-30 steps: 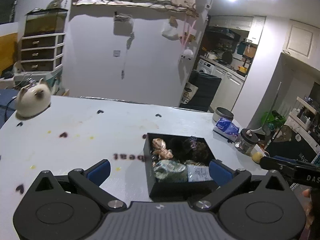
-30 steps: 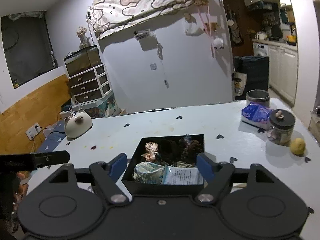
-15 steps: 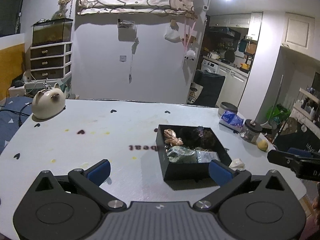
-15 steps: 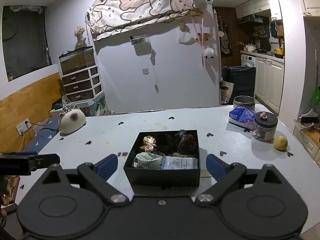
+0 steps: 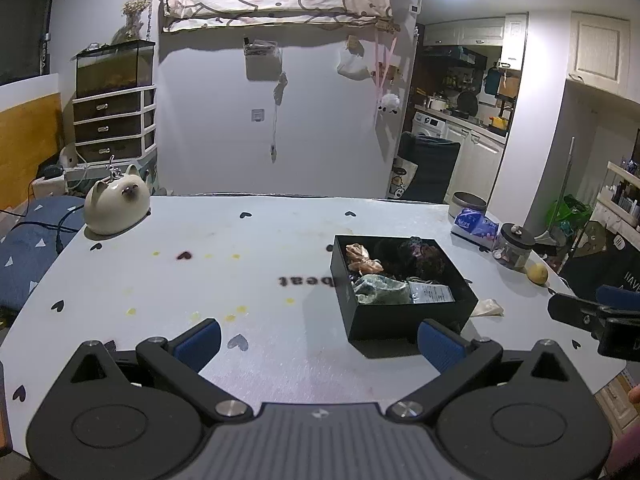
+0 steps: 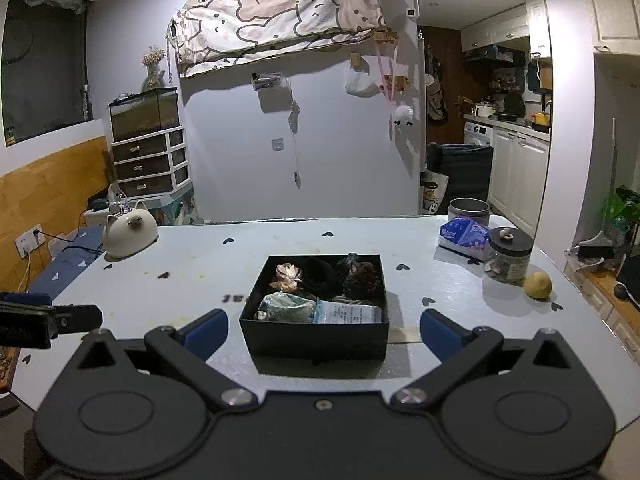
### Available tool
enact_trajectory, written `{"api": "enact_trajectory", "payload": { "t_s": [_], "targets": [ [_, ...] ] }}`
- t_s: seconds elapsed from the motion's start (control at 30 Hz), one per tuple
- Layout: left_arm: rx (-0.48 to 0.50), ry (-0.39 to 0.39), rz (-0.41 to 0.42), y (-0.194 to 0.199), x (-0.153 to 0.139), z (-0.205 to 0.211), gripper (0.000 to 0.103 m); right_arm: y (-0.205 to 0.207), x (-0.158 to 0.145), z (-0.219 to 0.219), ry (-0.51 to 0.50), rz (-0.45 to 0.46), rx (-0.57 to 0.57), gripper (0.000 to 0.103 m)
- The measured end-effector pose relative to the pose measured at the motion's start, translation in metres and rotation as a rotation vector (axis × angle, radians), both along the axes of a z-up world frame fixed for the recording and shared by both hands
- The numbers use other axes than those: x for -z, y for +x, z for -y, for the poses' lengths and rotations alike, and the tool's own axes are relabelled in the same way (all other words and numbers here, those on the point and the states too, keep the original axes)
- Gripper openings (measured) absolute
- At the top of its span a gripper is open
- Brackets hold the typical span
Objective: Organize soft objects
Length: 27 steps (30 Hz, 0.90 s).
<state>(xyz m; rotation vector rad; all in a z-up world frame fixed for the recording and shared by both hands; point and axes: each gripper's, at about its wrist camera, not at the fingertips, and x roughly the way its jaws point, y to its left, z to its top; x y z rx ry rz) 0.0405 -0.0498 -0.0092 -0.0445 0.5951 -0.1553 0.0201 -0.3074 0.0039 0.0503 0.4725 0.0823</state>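
A black box (image 6: 316,338) stands on the white table (image 6: 440,312) and holds soft items: a peach scrunchie (image 6: 287,277), dark scrunchies (image 6: 358,274), a green-grey one (image 6: 286,307) and a clear packet (image 6: 346,314). It also shows in the left wrist view (image 5: 404,322), right of centre. My right gripper (image 6: 322,330) is open and empty, just short of the box front. My left gripper (image 5: 318,342) is open and empty, to the box's near left. A crumpled white scrap (image 5: 487,307) lies right of the box.
A cat-shaped white ornament (image 6: 129,234) sits at the far left of the table. A tissue pack (image 6: 464,236), a metal tin (image 6: 468,210), a glass jar with a black lid (image 6: 509,255) and a lemon (image 6: 538,285) stand at the right. The table's edges lie close on both sides.
Both grippers have pulled back and risen from the box, so it looks smaller and farther. The left view has swung left, putting the box to the right. Both stay open.
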Motion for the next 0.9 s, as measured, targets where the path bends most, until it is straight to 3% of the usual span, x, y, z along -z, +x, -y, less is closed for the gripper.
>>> {"api": "enact_trajectory", "payload": {
  "t_s": [0.9],
  "targets": [
    [-0.004, -0.001, 0.004, -0.01, -0.004, -0.007, 0.103, -0.009, 0.0, -0.017, -0.007, -0.006, -0.007, 0.103]
  ]
}}
